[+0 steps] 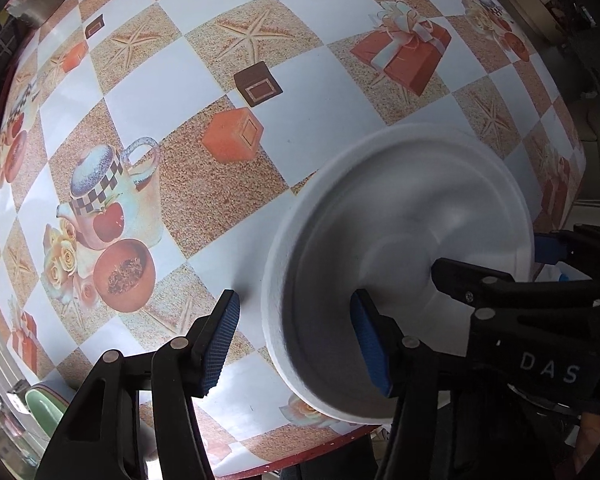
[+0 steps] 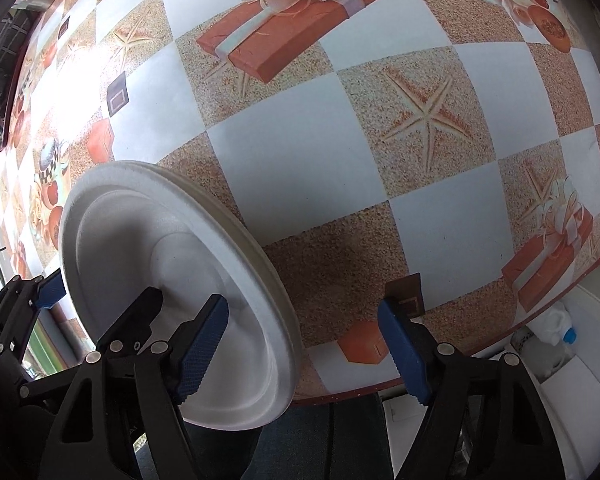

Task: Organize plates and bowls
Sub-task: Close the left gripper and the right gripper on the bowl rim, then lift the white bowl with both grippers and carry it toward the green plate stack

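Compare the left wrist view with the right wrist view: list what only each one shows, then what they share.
Only the left wrist view shows the green dish beyond the table's near edge, at lower left.

Only the right wrist view shows the white bottle with a blue cap below the table, and the layered rim suggesting stacked plates.

Both show the white plates near the patterned table's front edge, with the open left gripper and the open right gripper straddling opposite rims.
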The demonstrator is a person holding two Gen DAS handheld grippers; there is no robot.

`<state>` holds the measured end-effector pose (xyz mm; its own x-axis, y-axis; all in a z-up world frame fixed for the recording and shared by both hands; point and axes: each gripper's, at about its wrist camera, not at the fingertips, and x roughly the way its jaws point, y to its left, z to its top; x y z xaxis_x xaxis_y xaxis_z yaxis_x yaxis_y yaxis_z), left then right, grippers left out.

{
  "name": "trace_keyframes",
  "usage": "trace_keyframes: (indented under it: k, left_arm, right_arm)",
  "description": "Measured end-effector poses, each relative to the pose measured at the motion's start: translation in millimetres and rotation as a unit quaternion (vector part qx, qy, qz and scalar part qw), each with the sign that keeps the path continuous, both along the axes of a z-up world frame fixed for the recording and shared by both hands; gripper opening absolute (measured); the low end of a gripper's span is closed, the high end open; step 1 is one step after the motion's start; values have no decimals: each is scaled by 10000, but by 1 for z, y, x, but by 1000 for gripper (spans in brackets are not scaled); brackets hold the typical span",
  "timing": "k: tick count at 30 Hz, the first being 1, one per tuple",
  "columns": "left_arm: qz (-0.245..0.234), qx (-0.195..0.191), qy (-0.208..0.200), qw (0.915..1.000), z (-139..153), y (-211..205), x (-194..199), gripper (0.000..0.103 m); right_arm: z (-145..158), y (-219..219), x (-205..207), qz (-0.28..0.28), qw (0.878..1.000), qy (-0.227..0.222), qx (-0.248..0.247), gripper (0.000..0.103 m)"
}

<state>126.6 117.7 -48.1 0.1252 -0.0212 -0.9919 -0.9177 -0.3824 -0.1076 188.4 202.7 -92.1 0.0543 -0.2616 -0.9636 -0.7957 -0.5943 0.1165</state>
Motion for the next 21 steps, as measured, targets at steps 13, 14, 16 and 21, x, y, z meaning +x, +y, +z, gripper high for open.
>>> trace_keyframes:
  k: [13,14,16,21]
  left_arm:
    - [264,120,-82,9995,-5,-26,-4,40]
    - [313,124,-61,9994,-6,-31,-6,40]
    - [425,128,-5,9990,-8,-43,-13,41]
    - [891,123,25,9959,-14,-76,-31,41]
  right_arm:
    - [6,-18,-33,391,9989,184,-202,32]
    - [7,-22,-35,452,9986,185,-211,32]
    - [7,-32,-42,611,9977,179,-217,32]
    - [7,-58,-76,1130,9932,173,-211,32]
